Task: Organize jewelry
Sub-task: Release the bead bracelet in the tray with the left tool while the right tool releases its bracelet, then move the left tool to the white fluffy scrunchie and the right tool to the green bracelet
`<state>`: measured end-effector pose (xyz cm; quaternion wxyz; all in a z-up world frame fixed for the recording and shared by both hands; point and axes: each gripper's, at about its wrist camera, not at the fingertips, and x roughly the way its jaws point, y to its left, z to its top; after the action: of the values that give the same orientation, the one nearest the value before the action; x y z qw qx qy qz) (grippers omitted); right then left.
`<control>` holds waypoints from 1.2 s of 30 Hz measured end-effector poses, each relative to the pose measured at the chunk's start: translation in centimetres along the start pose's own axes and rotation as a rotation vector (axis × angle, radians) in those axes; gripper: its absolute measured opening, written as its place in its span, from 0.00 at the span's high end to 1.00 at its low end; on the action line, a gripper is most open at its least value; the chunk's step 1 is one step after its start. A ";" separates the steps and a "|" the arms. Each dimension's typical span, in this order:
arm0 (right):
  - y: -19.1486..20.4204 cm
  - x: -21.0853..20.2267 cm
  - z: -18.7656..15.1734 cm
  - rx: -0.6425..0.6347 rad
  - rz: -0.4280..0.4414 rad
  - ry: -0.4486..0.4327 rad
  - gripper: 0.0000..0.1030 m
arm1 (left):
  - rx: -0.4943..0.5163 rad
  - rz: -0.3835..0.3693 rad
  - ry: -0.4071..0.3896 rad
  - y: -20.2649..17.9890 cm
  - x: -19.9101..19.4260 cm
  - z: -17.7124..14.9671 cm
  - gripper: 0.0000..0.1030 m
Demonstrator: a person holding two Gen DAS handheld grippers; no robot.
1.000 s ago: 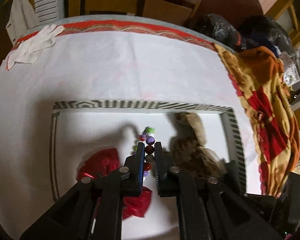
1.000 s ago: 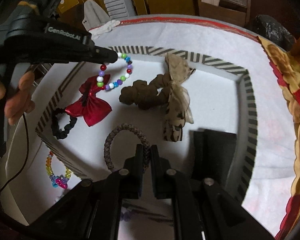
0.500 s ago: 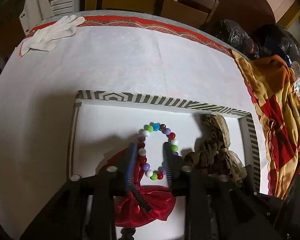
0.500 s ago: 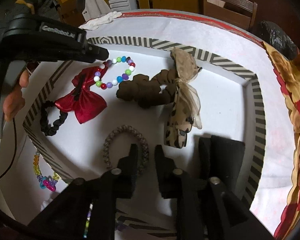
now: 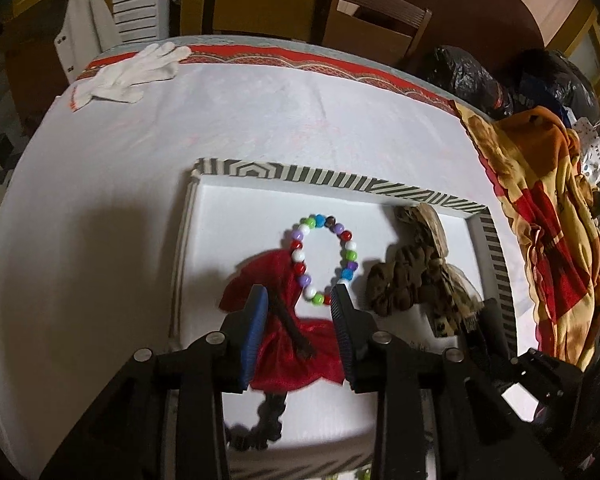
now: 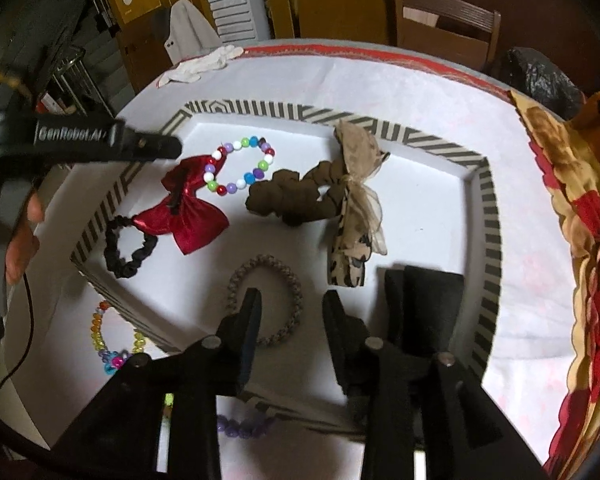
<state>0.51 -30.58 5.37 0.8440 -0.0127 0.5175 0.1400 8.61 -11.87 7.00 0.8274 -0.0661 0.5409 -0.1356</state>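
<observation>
Bead bracelet (image 6: 241,168) lies beside left gripper (image 6: 168,147) (marked "GenRobot.AI").

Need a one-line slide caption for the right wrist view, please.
Right hand-held gripper opening over a braided hair tie in the striped tray, beside a red bow and beaded bracelet.

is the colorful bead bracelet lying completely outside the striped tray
No, the bead bracelet lies inside the striped tray, on its white floor with one edge resting on the red bow.

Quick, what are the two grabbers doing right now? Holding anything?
Left gripper: open, holding nothing, above the red bow.
Right gripper: jaws opening, holding nothing, above the braided band.
</observation>
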 end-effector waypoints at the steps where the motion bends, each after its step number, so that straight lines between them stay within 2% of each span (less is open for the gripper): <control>1: 0.0 -0.3 -0.1 0.002 -0.002 -0.006 0.63 | 0.000 0.005 -0.005 0.0 -0.3 -0.3 0.92; 8: -0.3 -3.0 -1.4 0.041 -0.032 -0.050 0.56 | -0.001 0.068 -0.013 0.0 -1.8 -3.4 0.92; 22: -0.8 -5.1 -5.0 0.097 -0.074 -0.035 0.47 | 0.039 0.137 -0.042 -0.3 -4.8 -8.7 0.92; 32: -2.1 -6.4 -7.9 0.129 -0.099 -0.026 0.46 | 0.058 0.141 -0.052 -0.8 -6.6 -11.1 0.92; 36: -3.1 -6.8 -9.2 0.140 -0.114 -0.014 0.46 | 0.057 0.115 -0.046 -1.2 -7.0 -11.8 0.92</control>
<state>-9.64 -36.60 6.71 0.8530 0.0176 0.5186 0.0553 -4.98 -10.50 8.64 0.8477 -0.0145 0.5204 -0.1014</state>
